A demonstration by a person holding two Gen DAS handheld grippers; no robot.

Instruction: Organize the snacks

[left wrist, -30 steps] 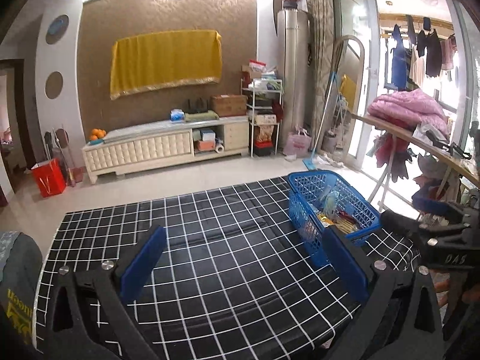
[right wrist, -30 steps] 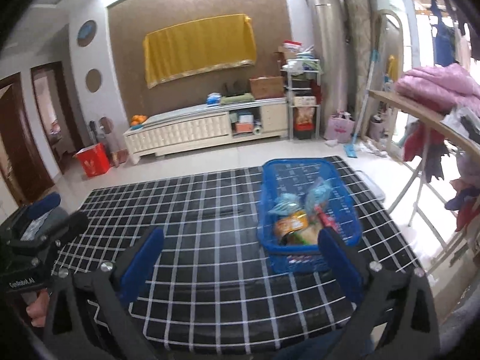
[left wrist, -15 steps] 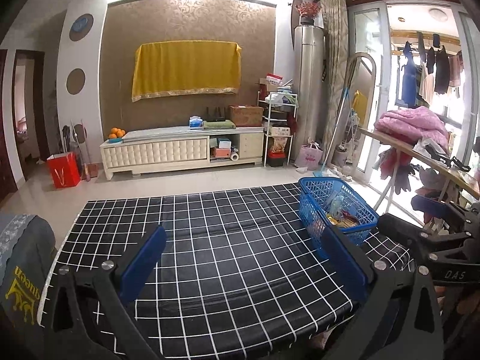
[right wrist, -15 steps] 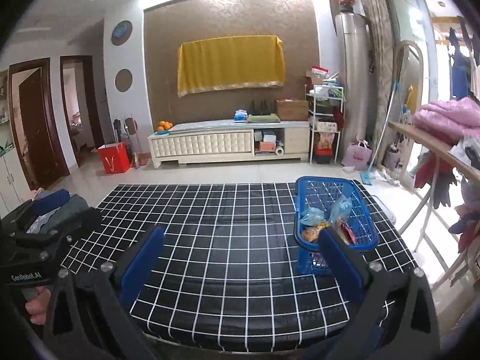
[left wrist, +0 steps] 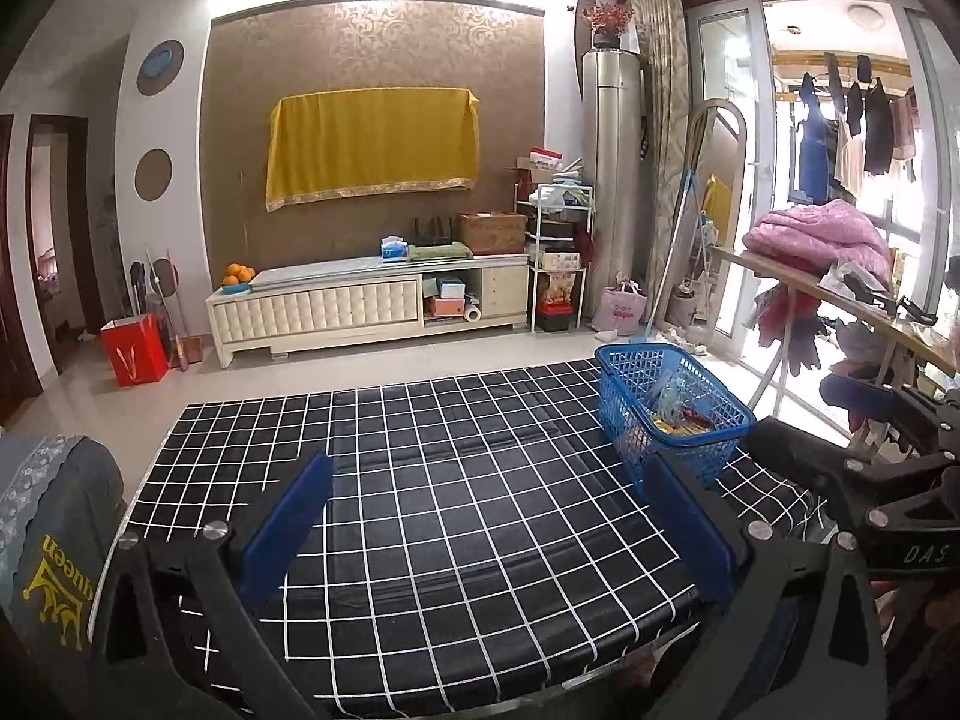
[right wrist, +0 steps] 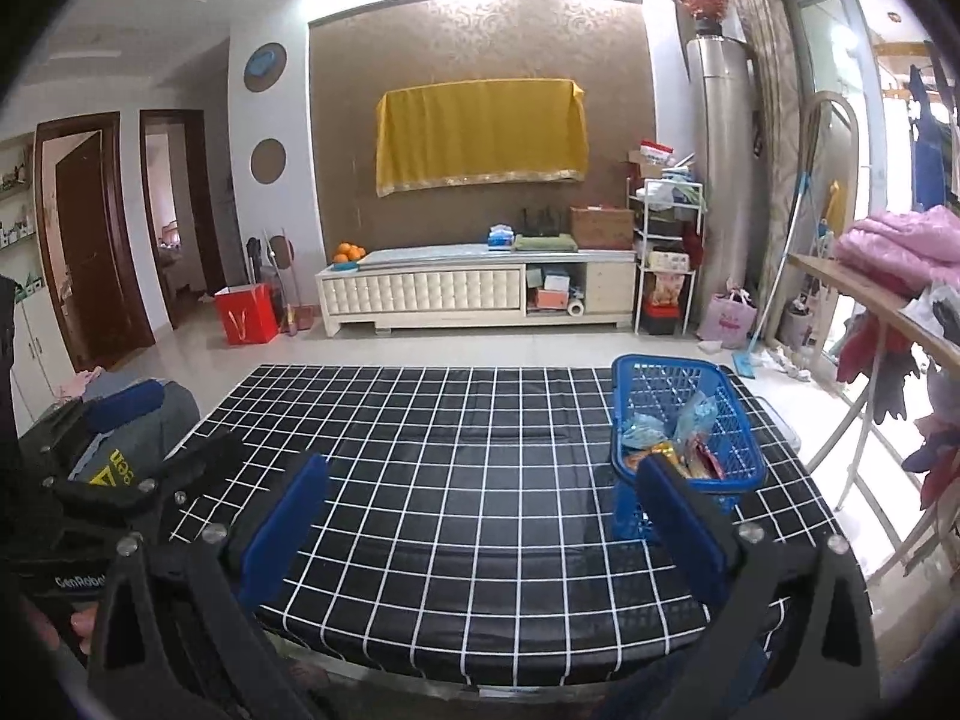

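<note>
The snacks [right wrist: 672,447] lie in the blue basket [right wrist: 741,477] at the right end of the checked counter [right wrist: 456,480]. Over the last second both cameras have pulled back and levelled. The left hand-held gripper [left wrist: 486,519] and right hand-held gripper [right wrist: 480,519] hang wide open, empty; the sorting looks done.

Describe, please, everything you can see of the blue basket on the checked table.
The blue basket looks like plastic, rectangular, with latticed walls and a solid rim. It stands upright near the right edge of the black table cover with a white grid, resting directly on it. Inside lie several snack packets, crinkly bluish wrappers on top and orange and red ones beneath, filling only its lower part. No handle shows. Neither gripper touches it; the right gripper's near finger merely overlaps it in that view.
</note>
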